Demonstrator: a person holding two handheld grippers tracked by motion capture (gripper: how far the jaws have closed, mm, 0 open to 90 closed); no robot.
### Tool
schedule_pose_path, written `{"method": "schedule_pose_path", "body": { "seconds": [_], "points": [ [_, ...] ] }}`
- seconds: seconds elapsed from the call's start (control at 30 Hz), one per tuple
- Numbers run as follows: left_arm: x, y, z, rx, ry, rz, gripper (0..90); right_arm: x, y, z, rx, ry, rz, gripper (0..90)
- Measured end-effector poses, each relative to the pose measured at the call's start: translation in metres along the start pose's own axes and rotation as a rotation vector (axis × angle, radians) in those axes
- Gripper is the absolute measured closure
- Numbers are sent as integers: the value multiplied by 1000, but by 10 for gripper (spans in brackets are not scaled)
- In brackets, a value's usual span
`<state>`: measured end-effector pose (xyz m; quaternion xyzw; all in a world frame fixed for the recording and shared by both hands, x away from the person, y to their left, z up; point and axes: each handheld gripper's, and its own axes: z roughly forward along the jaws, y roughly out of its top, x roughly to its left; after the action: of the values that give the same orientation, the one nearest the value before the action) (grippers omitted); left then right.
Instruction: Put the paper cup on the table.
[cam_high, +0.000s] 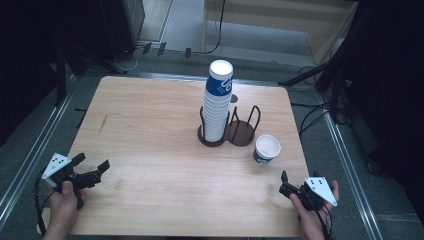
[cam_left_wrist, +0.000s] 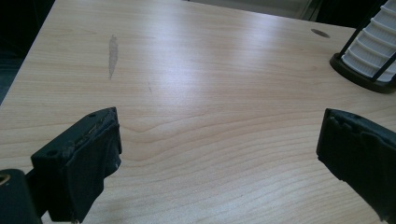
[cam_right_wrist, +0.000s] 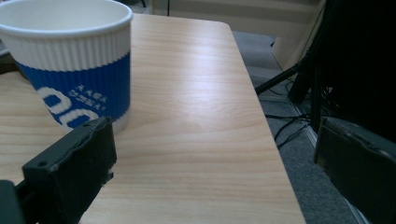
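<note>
No legible text on blue cup (cam_right_wrist: 70, 70)

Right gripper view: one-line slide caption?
Open right tongs aimed past a blue-and-white paper cup standing near the wooden table edge.

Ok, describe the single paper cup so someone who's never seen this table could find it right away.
Start at the dark wire cup holder near the far middle of the wooden table, with its tall cup stack. Just to its near right stands the loose cup, upright and open-topped. It is the one cup standing apart from the stack, white with a blue band.
</note>
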<state>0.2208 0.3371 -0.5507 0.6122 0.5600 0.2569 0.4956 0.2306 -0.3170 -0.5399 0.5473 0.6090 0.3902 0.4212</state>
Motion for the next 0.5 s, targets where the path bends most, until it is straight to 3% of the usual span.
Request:
{"method": "schedule_pose_path", "body": {
  "seconds": [0.17,0.5],
  "points": [
    [0,0,0,1,3,1,10,-7,-4,-4,48,-10,-15,0],
    [-1,0,1,4,7,6,10,-20,-10,-11,73,-3,35,0]
  ]
}}
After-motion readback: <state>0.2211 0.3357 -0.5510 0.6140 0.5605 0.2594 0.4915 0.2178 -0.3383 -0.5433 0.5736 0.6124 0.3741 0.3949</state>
